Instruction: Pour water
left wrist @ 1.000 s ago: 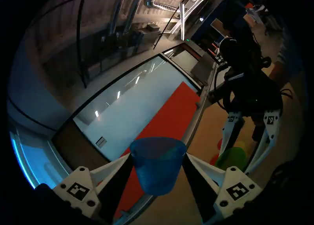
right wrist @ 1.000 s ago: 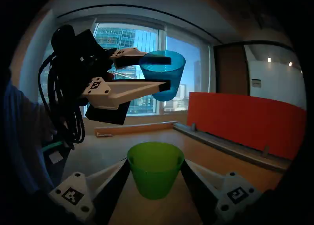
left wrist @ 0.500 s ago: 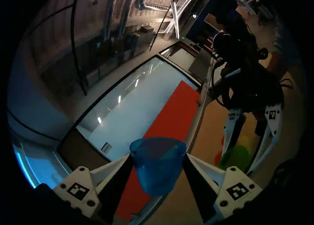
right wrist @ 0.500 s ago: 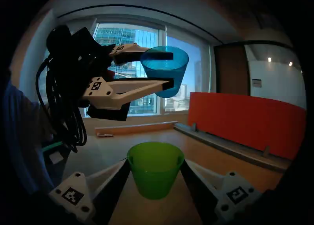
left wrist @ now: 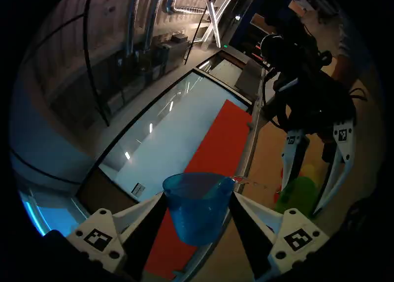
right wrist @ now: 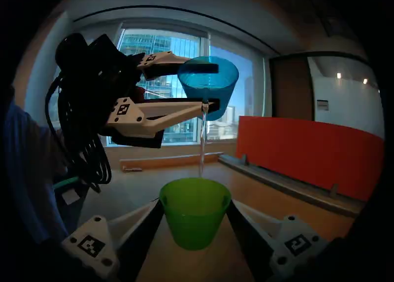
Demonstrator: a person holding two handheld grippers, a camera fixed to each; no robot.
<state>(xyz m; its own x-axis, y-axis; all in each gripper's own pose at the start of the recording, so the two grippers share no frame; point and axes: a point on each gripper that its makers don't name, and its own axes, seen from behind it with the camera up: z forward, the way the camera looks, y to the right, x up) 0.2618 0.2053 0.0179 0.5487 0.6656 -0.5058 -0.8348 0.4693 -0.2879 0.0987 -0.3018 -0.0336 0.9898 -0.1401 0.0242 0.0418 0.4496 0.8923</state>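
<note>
Upper centre of the right gripper view, the blue cup (right wrist: pixel 208 87) hangs tipped, clamped between the two fingers of the left gripper (right wrist: pixel 213 85), and a thin stream of water (right wrist: pixel 202 144) falls from its lip straight down into the green cup (right wrist: pixel 195 213) at lower centre. That green cup stands upright, pinched from both sides by the fingers of the right gripper (right wrist: pixel 195 205), directly beneath the blue one with open air between them; whether it rests on the table (right wrist: pixel 276 193) or is held just above it cannot be told. Judged from this, the pour is under way and looks early, for the stream is slender; how much water lies in either cup cannot be told. What seems left is to let the rest run out, level the blue cup and set both down. The left gripper view has the same stream leaving the blue rim toward the right of the frame. The surface is a wooden table, bordered at the right by an orange divider (right wrist: pixel 305 149) along a grey rail; behind, at upper left, a wide window (right wrist: pixel 162 50) looks onto tall buildings, and a bundle of black cables (right wrist: pixel 79 134) hangs from the left gripper
</note>
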